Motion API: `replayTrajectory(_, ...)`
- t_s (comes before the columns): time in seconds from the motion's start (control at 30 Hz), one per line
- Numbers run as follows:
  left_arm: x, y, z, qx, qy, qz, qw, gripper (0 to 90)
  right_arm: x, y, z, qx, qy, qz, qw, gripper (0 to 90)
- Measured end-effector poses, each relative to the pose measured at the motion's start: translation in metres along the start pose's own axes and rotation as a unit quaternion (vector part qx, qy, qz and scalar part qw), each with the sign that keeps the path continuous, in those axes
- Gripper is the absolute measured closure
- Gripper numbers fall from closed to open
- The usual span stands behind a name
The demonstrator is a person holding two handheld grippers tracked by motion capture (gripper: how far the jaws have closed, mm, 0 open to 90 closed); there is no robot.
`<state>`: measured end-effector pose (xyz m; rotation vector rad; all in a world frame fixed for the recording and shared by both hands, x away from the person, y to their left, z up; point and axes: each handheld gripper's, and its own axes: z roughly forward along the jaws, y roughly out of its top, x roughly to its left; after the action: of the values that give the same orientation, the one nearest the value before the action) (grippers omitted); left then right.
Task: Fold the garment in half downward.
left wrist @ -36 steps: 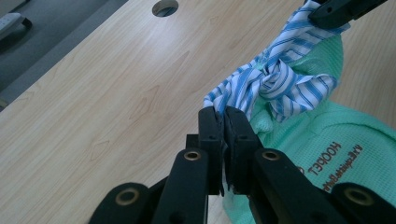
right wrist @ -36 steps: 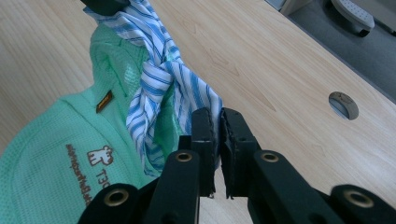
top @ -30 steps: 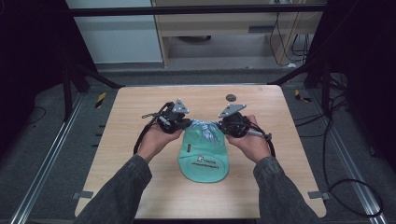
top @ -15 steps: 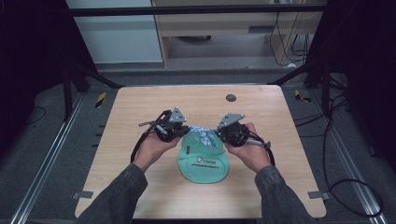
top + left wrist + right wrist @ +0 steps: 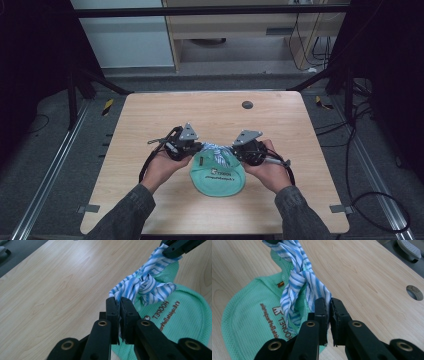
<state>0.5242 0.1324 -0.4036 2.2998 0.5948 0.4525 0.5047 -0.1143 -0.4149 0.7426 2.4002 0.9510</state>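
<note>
Both grippers have come toward my side of the desk [image 5: 150, 120] and lower since the earlier frame, drawing the striped cloth [image 5: 216, 150] and the green bag [image 5: 218, 174] with them. Seen from above, my hands cover most of each gripper body, and the cloth's ends vanish between the jaws, so I cannot tell how much fabric is clamped. The print on the bag reads mirrored in both gripper views and I cannot make it out fully. The bag's lower edge is cut off in the left gripper view, behind the jaws.

The cloth [image 5: 147, 286] is white with blue stripes, twisted and knotted at its middle, and lies across the upper edge of the bag [image 5: 190, 315], a mint-green waffle-textured pouch with brown lettering, flat on the desk near its front centre. A small brown tag [image 5: 280, 284] sits beside the knot.

The left gripper [image 5: 119, 302] has its jaws nearly closed, pinching one end of the cloth. The right gripper [image 5: 329, 303] likewise has its jaws nearly closed, pinching the other end [image 5: 314, 290]. From above, the left gripper [image 5: 197, 147] and right gripper [image 5: 231, 149] point inward toward each other, with the cloth between them, and my forearms enter from the bottom edge. A round hole [image 5: 247, 105] lies well beyond them.
</note>
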Motion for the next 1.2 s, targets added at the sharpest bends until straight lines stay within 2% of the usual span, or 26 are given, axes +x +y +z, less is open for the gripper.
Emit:
replayTrajectory(0.73,-0.014,-0.020,-0.003,0.004,-0.008,-0.005,0.9999,86.0,0.016,-0.011,0.003,0.010,0.017,-0.008,0.9998,83.5)
replayTrajectory(1.2,-0.023,-0.032,-0.002,0.003,-0.020,-0.009,0.9997,85.6,0.026,-0.019,0.002,0.016,0.022,-0.019,0.9994,82.8)
